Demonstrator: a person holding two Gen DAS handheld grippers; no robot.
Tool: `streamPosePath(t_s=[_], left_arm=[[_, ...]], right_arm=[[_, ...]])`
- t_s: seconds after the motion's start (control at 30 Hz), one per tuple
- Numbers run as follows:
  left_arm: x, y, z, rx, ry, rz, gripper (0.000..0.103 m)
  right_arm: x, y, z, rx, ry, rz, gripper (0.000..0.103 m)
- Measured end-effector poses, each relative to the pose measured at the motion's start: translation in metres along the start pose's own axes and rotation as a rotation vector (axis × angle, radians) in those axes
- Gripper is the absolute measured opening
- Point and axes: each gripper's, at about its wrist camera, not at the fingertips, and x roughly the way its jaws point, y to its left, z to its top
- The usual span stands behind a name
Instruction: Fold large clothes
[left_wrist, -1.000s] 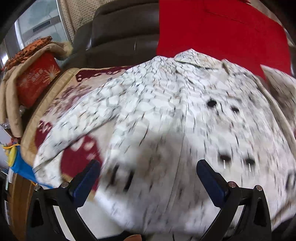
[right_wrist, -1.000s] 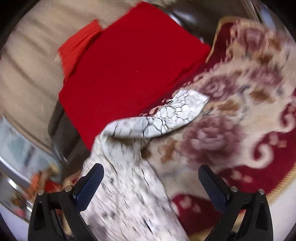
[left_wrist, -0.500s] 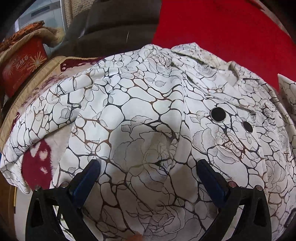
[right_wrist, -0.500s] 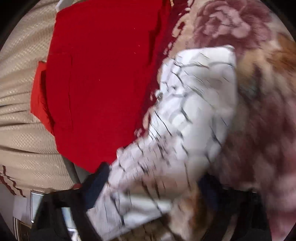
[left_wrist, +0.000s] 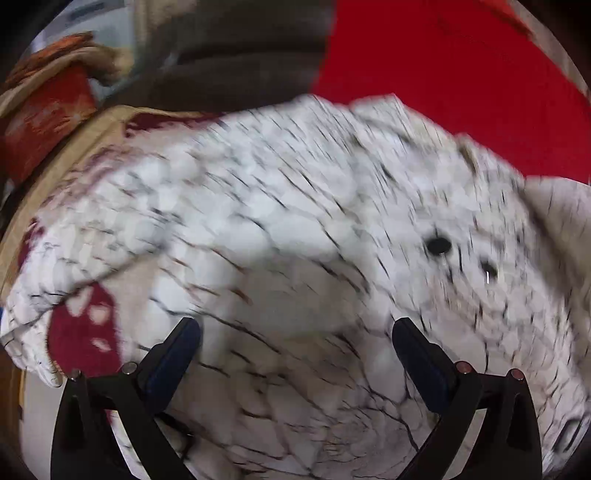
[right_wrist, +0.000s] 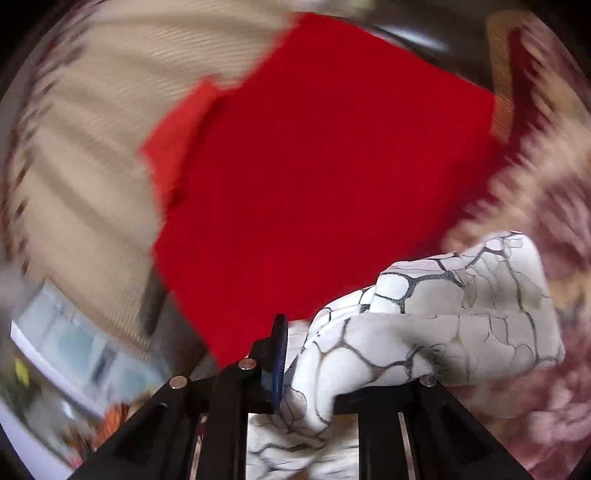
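A white shirt with a black crackle print and dark buttons (left_wrist: 314, 258) lies spread on a floral rug (left_wrist: 85, 332). My left gripper (left_wrist: 295, 350) is open just above the shirt's lower body, its jaws wide apart and empty. My right gripper (right_wrist: 306, 365) is shut on the shirt's sleeve (right_wrist: 443, 325), which bunches between the jaws and hangs out to the right. The right jaw is hidden under the cloth.
A folded red garment (right_wrist: 325, 166) lies beyond the shirt, also in the left wrist view (left_wrist: 461, 74). A dark leather seat (left_wrist: 240, 55) and a red box under beige cloth (left_wrist: 44, 110) stand at the back left. Beige ribbed fabric (right_wrist: 81, 147) is on the left.
My right gripper has closed on the sleeve end and lifted it off the rug. My left gripper has stayed open and drawn back slightly over the shirt.
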Motion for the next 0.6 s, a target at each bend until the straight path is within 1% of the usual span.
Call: streamPosePath(t_s=[0.07,0.17,0.23,0.27,0.3,0.33,0.37,0.4,0.47,0.53,0.57,0.6], left_arm=[[-0.011,0.012,0.005,-0.041,-0.060,0.016,0.103],[-0.022,0.028,0.008,-0.089,-0.115,0.045,0.103],[-0.026,0.036,0.009,-0.102,-0.137,0.061,0.103],[-0.028,0.040,0.009,-0.104,-0.149,0.072,0.103],[-0.030,0.044,0.010,-0.107,-0.160,0.076,0.103],[-0.032,0.046,0.010,-0.111,-0.167,0.079,0.103],[-0.033,0.050,0.010,-0.120,-0.179,0.085,0.103],[-0.034,0.054,0.011,-0.129,-0.188,0.090,0.103],[-0.037,0.067,0.013,-0.159,-0.203,0.105,0.103],[-0.039,0.077,0.014,-0.190,-0.210,0.108,0.103],[-0.039,0.083,0.015,-0.207,-0.209,0.101,0.103],[-0.039,0.085,0.014,-0.216,-0.208,0.095,0.103]], right_arm=[[0.001,0.035,-0.012,-0.099,0.026,0.066,0.018],[0.020,0.086,-0.049,-0.242,0.116,0.146,0.019],[0.038,0.111,-0.078,-0.303,0.209,0.189,0.022],[0.045,0.121,-0.093,-0.326,0.261,0.192,0.025],[0.061,0.128,-0.109,-0.356,0.327,0.194,0.028],[0.073,0.134,-0.125,-0.382,0.391,0.200,0.048],[0.084,0.136,-0.135,-0.392,0.439,0.207,0.078],[0.094,0.138,-0.151,-0.391,0.504,0.228,0.085],[0.103,0.133,-0.177,-0.359,0.609,0.279,0.086],[0.117,0.121,-0.198,-0.277,0.774,0.316,0.087],[0.117,0.113,-0.207,-0.233,0.833,0.309,0.087],[0.118,0.098,-0.215,-0.163,0.888,0.283,0.087]])
